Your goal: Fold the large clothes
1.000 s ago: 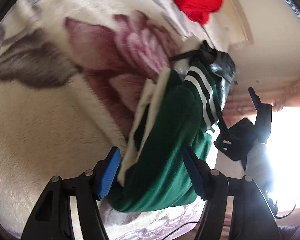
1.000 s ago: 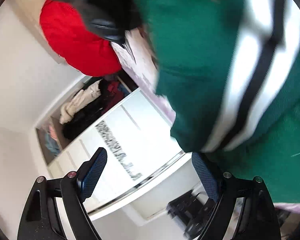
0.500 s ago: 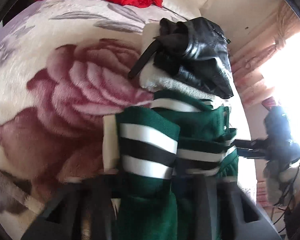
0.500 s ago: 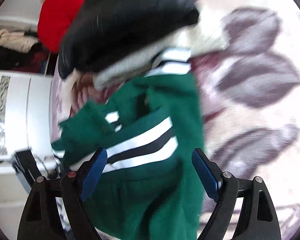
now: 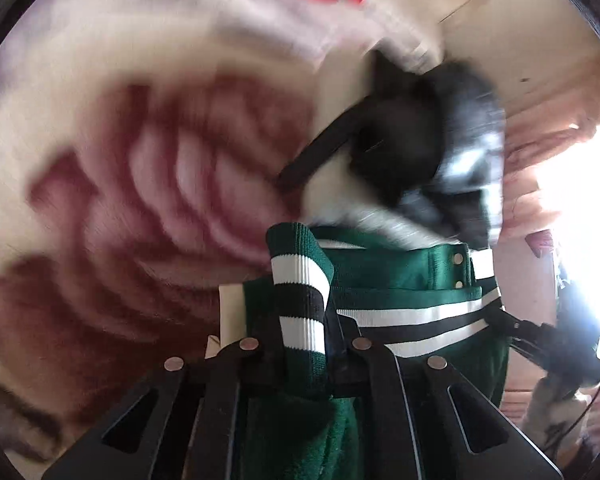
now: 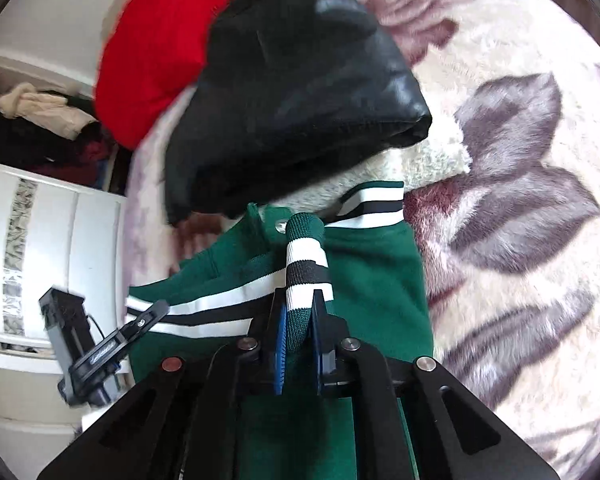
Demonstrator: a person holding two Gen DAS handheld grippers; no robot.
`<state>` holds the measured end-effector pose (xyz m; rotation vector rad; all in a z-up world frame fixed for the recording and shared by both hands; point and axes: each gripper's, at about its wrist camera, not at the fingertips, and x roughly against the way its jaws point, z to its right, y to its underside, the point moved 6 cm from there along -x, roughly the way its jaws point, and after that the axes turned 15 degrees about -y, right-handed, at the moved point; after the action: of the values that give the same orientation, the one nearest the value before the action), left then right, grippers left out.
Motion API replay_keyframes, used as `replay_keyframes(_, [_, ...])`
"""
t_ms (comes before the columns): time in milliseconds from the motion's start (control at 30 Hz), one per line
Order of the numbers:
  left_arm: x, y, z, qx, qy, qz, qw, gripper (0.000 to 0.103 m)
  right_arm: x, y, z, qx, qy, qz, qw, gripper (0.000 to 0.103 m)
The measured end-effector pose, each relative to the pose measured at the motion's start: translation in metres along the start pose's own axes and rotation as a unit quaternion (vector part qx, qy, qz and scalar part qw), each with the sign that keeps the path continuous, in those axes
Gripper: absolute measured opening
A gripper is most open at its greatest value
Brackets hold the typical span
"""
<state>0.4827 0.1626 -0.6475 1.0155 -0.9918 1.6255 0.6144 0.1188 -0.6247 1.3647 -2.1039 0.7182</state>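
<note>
A green jacket with white and black stripes lies on a floral bedspread. My left gripper is shut on its striped ribbed band, which sticks up between the fingers. In the right wrist view the jacket lies below me, and my right gripper is shut on another striped band. The other gripper shows at the right edge of the left wrist view and at the left of the right wrist view.
A folded black leather jacket lies on a cream fleece garment just beyond the green jacket. A red garment lies further back. A white wardrobe with clothes stands left. A bright window is at right.
Both grippers were open a second ago and have closed on the jacket's striped bands. The views have swung over the bed; the left view is blurred by motion.
</note>
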Motion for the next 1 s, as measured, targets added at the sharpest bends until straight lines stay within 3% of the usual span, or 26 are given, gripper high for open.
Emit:
replay_keyframes(67, [-0.02, 0.002, -0.008, 0.004, 0.003, -0.031, 0.9995, 0.013, -0.026, 0.001, 0.016, -0.006, 0.038, -0.023, 0.999, 0.011])
replay_keyframes(133, [-0.026, 0.003, -0.019, 0.036, 0.03, -0.046, 0.9978, 0.018, -0.045, 0.002, 0.027, -0.005, 0.059, -0.045, 0.997, 0.011])
replay_keyframes(200, [-0.016, 0.006, -0.023, 0.059, 0.06, -0.051, 0.9951, 0.02, -0.047, 0.0, 0.025, 0.009, 0.064, -0.062, 0.996, 0.012])
replay_keyframes(300, [0.01, 0.017, -0.023, 0.063, 0.063, -0.042, 0.9952, 0.028, -0.036, 0.001, 0.022, -0.007, 0.04, -0.086, 0.995, 0.021])
replay_keyframes(333, [0.021, 0.021, -0.024, 0.062, 0.066, -0.031, 0.9954, 0.034, -0.03, 0.003, 0.022, -0.012, 0.031, -0.095, 0.995, 0.037])
replay_keyframes(367, [0.036, 0.029, -0.024, 0.067, 0.063, -0.019, 0.9956, 0.04, -0.022, 0.007, 0.022, -0.016, 0.018, -0.102, 0.994, 0.046])
replay_keyframes(400, [0.051, 0.036, -0.025, 0.073, 0.067, -0.004, 0.9951, 0.055, -0.011, 0.013, 0.022, -0.016, 0.0, -0.106, 0.994, 0.065])
replay_keyframes(433, [0.064, 0.044, -0.024, 0.078, 0.078, 0.01, 0.9938, 0.064, 0.003, 0.019, 0.018, -0.012, -0.006, -0.108, 0.994, 0.084])
replay_keyframes(500, [0.09, 0.066, -0.025, 0.095, 0.102, 0.035, 0.9896, 0.065, 0.022, 0.039, 0.023, -0.002, -0.015, -0.122, 0.992, 0.099])
replay_keyframes(633, [0.13, 0.123, -0.036, 0.139, 0.114, 0.072, 0.9811, 0.066, 0.031, 0.072, 0.044, 0.0, -0.032, -0.152, 0.988, 0.1])
replay_keyframes(733, [0.137, 0.171, -0.045, 0.185, 0.112, 0.09, 0.9722, 0.066, 0.009, 0.088, 0.065, -0.004, -0.048, -0.177, 0.983, 0.101])
replay_keyframes(900, [0.115, 0.246, -0.045, 0.237, 0.092, 0.108, 0.9611, 0.066, -0.049, 0.084, 0.098, -0.038, -0.128, -0.201, 0.97, 0.103])
replay_keyframes(1000, [0.104, 0.274, -0.039, 0.261, 0.083, 0.108, 0.9558, 0.066, -0.083, 0.086, 0.101, -0.037, -0.159, -0.234, 0.958, 0.103])
